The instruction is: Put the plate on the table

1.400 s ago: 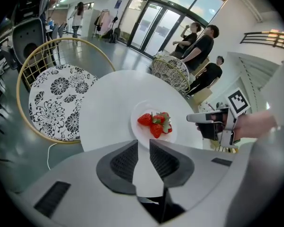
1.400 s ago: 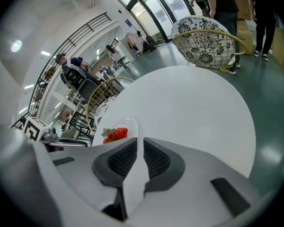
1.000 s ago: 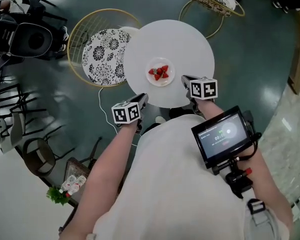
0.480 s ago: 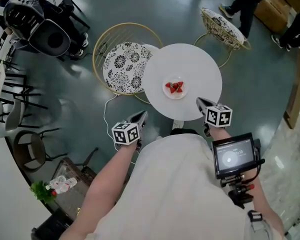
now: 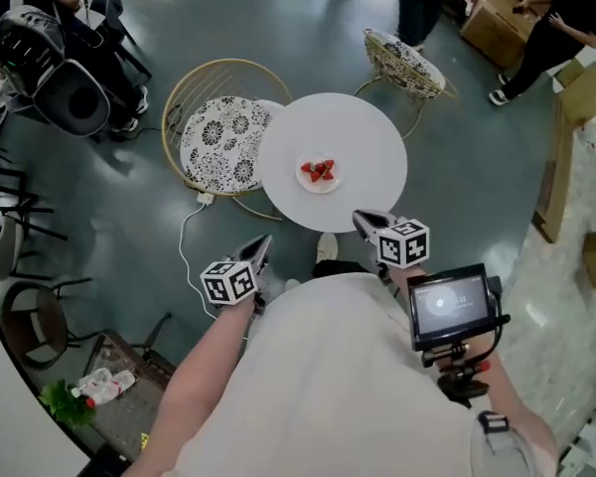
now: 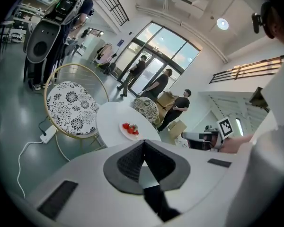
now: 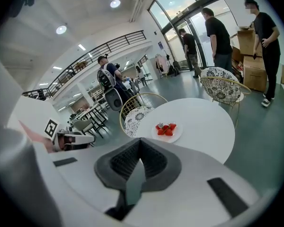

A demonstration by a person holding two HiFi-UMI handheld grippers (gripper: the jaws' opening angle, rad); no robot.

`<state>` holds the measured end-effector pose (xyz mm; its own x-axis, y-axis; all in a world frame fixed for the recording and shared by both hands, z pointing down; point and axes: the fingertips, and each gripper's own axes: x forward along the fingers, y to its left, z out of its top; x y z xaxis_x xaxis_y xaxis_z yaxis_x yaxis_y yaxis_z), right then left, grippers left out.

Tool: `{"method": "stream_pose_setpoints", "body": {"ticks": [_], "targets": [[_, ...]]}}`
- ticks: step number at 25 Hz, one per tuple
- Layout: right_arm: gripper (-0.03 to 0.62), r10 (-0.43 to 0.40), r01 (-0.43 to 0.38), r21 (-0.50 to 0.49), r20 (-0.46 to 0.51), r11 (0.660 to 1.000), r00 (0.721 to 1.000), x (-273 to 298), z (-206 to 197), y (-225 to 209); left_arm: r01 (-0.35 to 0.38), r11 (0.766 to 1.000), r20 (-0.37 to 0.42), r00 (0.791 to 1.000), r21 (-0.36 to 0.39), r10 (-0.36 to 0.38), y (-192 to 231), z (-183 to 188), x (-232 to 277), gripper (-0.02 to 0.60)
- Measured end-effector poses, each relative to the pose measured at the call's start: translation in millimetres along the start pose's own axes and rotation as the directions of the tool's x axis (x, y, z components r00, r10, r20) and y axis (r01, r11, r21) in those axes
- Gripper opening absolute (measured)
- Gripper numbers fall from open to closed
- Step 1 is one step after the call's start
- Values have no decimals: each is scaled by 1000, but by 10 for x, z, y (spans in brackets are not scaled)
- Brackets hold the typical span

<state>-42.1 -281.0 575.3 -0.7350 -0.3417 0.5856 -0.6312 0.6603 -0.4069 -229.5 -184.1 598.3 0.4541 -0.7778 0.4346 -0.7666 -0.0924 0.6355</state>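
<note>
The small round white plate of red strawberries sits near the middle of the round white worktop. The left tongs and right tongs are both closed, empty, well apart from the plate.

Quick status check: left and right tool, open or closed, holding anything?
Left tool: closed, holding nothing.
Right tool: closed, holding nothing.

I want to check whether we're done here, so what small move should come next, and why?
Probably just lower them and stop: the plate of strawberries sits flat on the white table, and the left hand-held gripper and right hand-held gripper are both shut, empty and apart from it.
</note>
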Motion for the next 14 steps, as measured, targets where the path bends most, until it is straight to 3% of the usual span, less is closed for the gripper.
{"method": "stream_pose_setpoints", "body": {"ticks": [14], "targets": [[5, 56, -56, 8, -2, 998, 998, 10, -70, 318, -29, 999, -42, 999, -29, 28, 42, -235, -242, 6]]}}
